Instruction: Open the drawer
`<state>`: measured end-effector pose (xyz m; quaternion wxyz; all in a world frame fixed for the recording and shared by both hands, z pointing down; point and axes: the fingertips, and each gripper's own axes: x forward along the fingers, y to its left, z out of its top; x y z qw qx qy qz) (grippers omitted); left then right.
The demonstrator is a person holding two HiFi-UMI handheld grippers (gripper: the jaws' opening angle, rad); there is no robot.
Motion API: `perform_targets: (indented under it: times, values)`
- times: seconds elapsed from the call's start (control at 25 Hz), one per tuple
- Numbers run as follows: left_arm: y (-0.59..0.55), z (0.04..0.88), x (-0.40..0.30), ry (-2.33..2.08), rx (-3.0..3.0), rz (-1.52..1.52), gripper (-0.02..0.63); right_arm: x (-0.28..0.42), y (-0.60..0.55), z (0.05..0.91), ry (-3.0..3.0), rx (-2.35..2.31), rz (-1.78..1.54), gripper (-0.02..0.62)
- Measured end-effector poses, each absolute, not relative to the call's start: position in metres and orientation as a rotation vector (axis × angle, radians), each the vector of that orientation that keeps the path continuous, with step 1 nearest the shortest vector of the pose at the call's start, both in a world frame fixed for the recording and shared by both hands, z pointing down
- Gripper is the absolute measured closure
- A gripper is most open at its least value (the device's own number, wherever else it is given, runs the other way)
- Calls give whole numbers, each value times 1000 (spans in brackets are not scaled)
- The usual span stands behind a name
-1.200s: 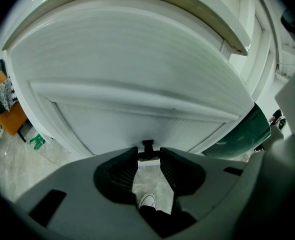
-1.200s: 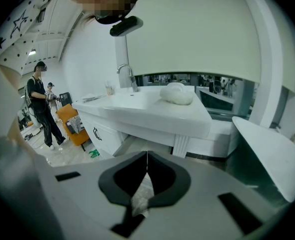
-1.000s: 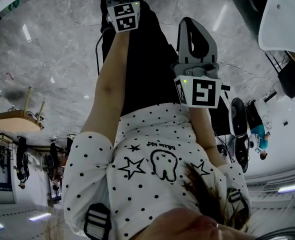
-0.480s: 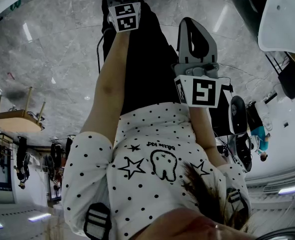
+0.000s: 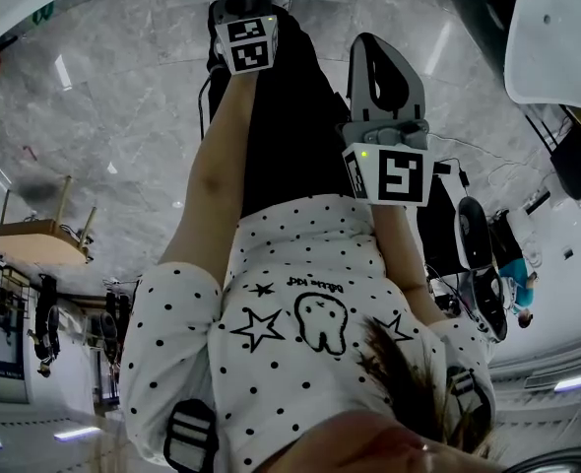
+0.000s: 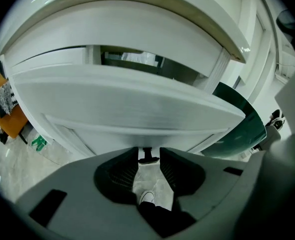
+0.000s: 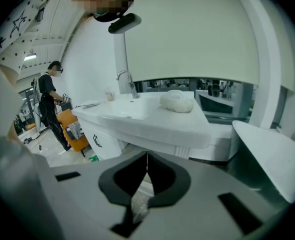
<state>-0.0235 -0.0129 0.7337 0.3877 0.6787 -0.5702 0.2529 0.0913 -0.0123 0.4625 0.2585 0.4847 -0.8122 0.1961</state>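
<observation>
We're still basically parked: left gripper (image 6: 148,149) jaws spread wide, just easing in round the drawer (image 6: 107,134) handle (image 6: 148,157) without pinching, right gripper (image 7: 147,153) closed empty, so no pull yet.

We list the floor (image 5: 103,97) as polished grey stone, veined and glossy, with streaks of reflected light. The shirt (image 5: 300,254) is soft white cloth with a dark print, matt.

We enter the left gripper (image 6: 148,156) and right gripper (image 7: 146,166) as grey moulded plastic, smooth and matt. The left one's pads (image 6: 123,171) are black and ribbed.

The drawer front (image 6: 127,104) is white and smooth with a satin sheen. To its right we note a dark green, glossy panel (image 6: 240,126).

The counter (image 7: 152,119) is white and smooth. Its tap (image 7: 125,79) is bright metal.

The stool (image 5: 39,230), far left, is pale wood.
</observation>
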Motion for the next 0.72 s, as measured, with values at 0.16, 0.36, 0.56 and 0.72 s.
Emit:
perform_targets:
  times: [0.16,0.36,0.56,0.72]
  values:
    - [-16,717,-22,-1449,1721,654,476,93,-19,445,-2221,1323,521,581]
    - [-17,705,-24,-1464,1708,654,545,92,-23,436,-2239,1329,517,581]
    - [-14,693,-26,-1489,1699,670,601,93,-22,430,-2250,1345,518,581]
    - [-11,684,-25,-1488,1701,677,601,97,-22,425,-2259,1355,523,581]
